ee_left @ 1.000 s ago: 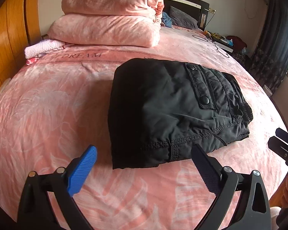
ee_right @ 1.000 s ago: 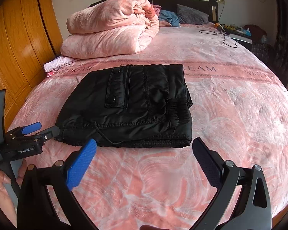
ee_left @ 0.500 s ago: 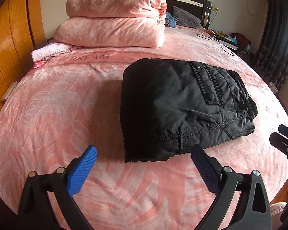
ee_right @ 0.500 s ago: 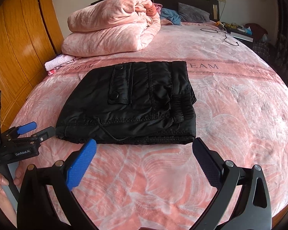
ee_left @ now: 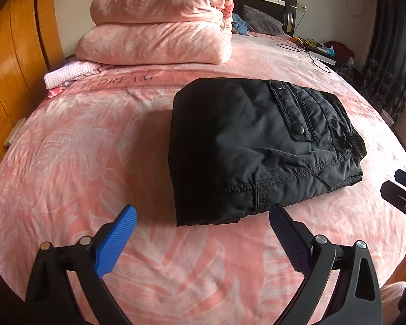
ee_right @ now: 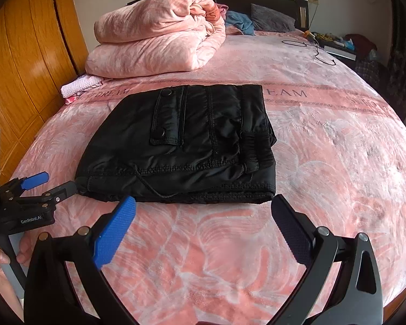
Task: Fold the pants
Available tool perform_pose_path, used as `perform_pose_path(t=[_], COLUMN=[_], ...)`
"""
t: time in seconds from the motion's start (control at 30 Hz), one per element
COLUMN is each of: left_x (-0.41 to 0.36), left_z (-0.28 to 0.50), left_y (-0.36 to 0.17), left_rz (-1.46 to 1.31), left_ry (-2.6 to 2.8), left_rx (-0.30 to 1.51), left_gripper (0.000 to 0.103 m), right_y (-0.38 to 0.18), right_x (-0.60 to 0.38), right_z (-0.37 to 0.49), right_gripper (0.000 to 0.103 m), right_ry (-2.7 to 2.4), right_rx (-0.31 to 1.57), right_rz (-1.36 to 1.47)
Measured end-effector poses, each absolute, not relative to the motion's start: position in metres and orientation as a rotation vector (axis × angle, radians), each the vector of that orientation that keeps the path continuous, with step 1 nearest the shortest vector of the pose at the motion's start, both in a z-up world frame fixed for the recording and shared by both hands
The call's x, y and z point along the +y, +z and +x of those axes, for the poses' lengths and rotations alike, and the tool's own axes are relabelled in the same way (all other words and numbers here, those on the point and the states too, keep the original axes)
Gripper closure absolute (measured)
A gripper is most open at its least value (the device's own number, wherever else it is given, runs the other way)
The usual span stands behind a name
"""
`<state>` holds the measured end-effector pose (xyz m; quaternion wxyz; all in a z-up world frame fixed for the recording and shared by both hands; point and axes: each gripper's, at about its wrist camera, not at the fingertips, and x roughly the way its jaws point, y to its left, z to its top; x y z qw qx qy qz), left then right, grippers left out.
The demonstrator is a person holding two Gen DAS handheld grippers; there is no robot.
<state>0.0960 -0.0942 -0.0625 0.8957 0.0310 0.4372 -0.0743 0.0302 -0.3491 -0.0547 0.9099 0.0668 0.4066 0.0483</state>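
The black cargo pants (ee_right: 186,140) lie folded into a compact bundle on the pink bed (ee_right: 338,162), in front of a stacked pink quilt (ee_right: 154,35). To the left, the left gripper (ee_left: 200,233) hovers just short of the bundle, spread wide and empty; the right gripper (ee_right: 203,216) on the other side hangs the same, holding nothing. The slick padded fabric looks springy, so I'd worry the layers could slide or puff apart if either gripper nudges an edge.
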Motion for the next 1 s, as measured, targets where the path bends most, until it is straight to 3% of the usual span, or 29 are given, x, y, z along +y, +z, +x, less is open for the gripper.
perform_pose_path(t=[1.0], left_x=[-0.0941], left_z=[0.0982], left_y=[-0.0658], left_rz=[0.072], left_ry=[-0.153], left_rx=[0.914], left_gripper=[0.004], right_y=[-0.0570], right_x=[-0.3479], right_z=[0.0308], right_gripper=[0.003], right_ry=[0.113], right_rx=[0.830], right_rz=[0.131])
